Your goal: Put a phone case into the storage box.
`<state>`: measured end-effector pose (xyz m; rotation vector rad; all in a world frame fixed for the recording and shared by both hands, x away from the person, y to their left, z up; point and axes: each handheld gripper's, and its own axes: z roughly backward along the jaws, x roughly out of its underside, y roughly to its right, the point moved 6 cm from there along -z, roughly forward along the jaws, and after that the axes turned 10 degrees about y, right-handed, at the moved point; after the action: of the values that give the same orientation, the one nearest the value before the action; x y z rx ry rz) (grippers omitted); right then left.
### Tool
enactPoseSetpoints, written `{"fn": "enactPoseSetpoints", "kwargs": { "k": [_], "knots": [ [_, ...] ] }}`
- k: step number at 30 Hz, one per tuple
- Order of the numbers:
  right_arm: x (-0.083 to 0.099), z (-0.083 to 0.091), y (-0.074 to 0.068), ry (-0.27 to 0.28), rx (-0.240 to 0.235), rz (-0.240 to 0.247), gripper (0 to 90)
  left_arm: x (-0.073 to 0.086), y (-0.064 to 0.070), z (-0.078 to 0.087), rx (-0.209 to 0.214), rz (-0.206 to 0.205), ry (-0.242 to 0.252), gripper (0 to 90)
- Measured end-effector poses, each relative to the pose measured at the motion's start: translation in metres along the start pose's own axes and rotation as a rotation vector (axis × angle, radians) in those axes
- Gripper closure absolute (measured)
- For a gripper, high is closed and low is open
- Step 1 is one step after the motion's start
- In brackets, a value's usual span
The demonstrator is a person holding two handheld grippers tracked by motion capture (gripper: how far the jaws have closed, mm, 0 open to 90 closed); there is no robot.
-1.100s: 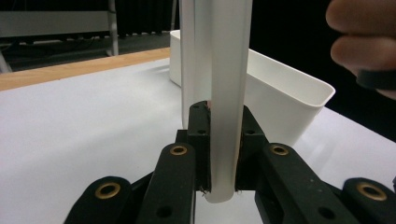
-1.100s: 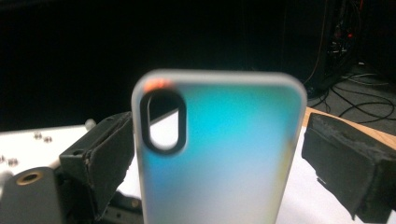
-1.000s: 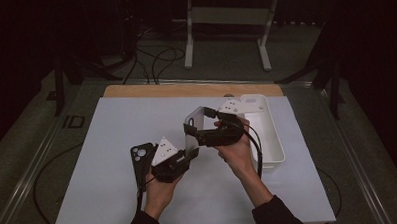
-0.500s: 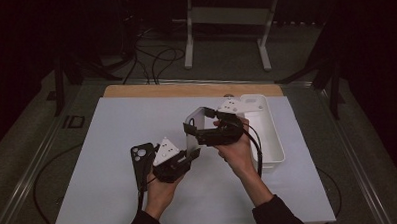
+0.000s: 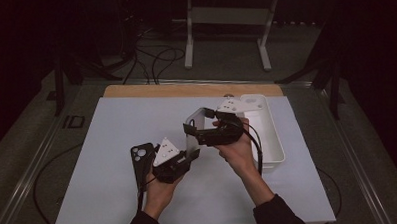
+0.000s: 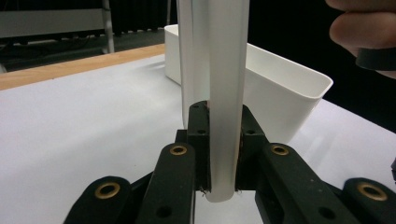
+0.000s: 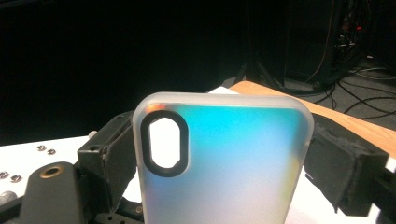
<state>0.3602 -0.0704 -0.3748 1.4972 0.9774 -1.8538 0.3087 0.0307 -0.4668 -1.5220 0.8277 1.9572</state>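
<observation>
Nearest, the person's two forearms come in over the front edge of the white surface (image 5: 102, 145), each hand holding a gripper above its middle. The left gripper (image 5: 190, 155) sits lower and closer to the person, with a grey three-cornered plate on top; in the left gripper view its black fingers (image 6: 198, 140) are pressed against the two faces of a translucent phone case (image 6: 224, 93), pinching its lower edge so that the case rises upright between them. Just left of that hand a black phone (image 5: 140, 161) lies flat on the surface, camera side up.

A little farther on, the right gripper (image 5: 192, 127) is held higher and points toward the left one. In the right gripper view the frosted phone case (image 7: 224, 168) stands close before the camera, its back showing a bluish sheen and a black-rimmed oval camera opening at upper left; the fingers (image 7: 345, 172) sit against its two side edges, clamping it across its width. So the case hangs in the air between both grippers, off the surface, gripped by each.

Beyond the right hand a white rectangular bin (image 5: 272, 139) stands on the right part of the surface. Behind it runs a strip of bare wood along the far edge, then dark floor with cables and a metal stand.
</observation>
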Motion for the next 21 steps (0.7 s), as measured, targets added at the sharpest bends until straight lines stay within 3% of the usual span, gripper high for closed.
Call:
{"fn": "enactPoseSetpoints", "kwargs": {
  "k": [3,9,13,17,21],
  "knots": [
    [0.0,0.0,-0.001,-0.001,0.001,0.008,16.9,0.0,0.0,0.0,0.002,0.001,-0.004,80.1],
    [-0.001,0.001,0.001,0.003,0.021,0.023,16.9,0.0,-0.001,0.001,0.006,0.003,-0.005,60.9],
    [-0.002,0.001,0.005,0.0,0.036,0.024,16.9,-0.001,-0.005,0.003,-0.028,0.001,-0.005,41.2],
    [-0.001,0.001,0.008,-0.002,0.045,0.028,16.9,-0.001,-0.011,0.006,-0.093,-0.019,-0.02,20.2],
    [-0.001,0.001,0.011,-0.003,0.051,0.032,16.9,-0.002,-0.018,0.012,-0.124,-0.028,-0.029,10.8]
  ]
}}
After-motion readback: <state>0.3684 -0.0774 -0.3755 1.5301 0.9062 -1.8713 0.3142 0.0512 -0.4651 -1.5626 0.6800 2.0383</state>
